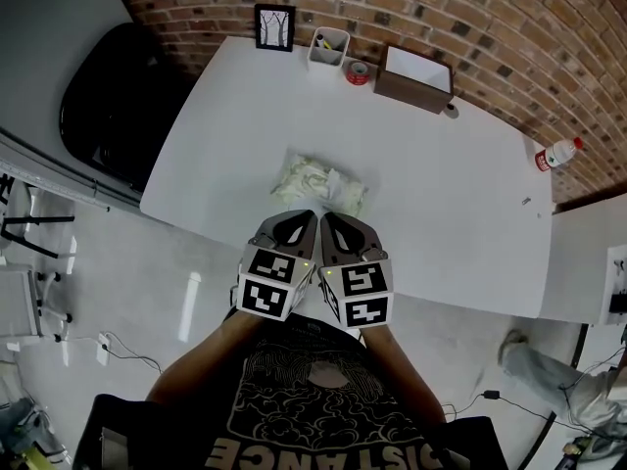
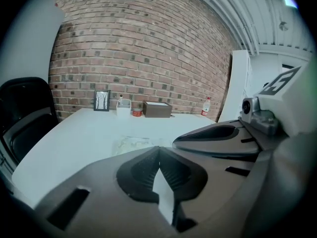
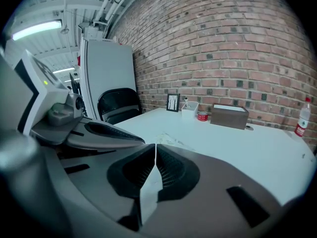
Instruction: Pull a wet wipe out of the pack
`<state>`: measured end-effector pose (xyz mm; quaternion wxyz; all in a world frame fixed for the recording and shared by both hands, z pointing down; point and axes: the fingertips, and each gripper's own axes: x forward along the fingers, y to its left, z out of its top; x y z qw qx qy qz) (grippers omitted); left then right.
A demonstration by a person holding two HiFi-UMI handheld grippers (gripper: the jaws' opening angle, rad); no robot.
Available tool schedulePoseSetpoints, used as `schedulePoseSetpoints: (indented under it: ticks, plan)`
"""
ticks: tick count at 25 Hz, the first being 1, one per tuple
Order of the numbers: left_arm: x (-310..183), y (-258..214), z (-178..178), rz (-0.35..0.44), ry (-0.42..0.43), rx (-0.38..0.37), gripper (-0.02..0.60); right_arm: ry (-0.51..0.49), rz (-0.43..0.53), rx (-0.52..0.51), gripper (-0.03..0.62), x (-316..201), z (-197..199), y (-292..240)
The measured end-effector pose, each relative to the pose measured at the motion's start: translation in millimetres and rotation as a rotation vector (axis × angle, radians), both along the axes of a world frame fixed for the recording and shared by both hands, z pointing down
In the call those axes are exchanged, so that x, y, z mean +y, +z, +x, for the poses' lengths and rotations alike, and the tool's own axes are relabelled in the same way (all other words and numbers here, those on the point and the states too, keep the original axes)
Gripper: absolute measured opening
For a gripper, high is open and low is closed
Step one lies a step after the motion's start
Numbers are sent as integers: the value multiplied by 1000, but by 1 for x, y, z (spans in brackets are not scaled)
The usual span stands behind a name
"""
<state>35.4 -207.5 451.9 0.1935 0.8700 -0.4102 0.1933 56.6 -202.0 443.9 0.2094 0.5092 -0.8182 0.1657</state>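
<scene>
The wet wipe pack lies flat on the white table, toward its near edge and left of centre. A pale fold stands up at the middle of the pack. Whether this is a wipe or a flap cannot be determined.

The left gripper and the right gripper sit side by side just near of the pack, tips pointing at it. In the head view the tips overlap the pack's near edge, so contact cannot be confirmed.

- Left gripper: in the left gripper view the jaws meet at the tips with nothing between them. Only a strip of the pack shows above them; the rest is hidden.
- Right gripper: in the right gripper view the jaws likewise meet at the tips and hold nothing. The pack appears only as a thin, blurred edge beyond them.

Along the far edge, against the brick wall, stand a picture frame, a white holder, a red roll and a brown box. The holder's contents are too small to identify. A bottle stands at the far right corner. A black chair is left of the table, partly cut off by a grey panel.
</scene>
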Motion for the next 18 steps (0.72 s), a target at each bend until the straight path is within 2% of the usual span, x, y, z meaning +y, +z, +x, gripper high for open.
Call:
schedulePoseSetpoints:
  ticks: [18]
  plan:
    - [-35,23,-11,-23,73,2,12,54,-62,63,21,-33,-9,29]
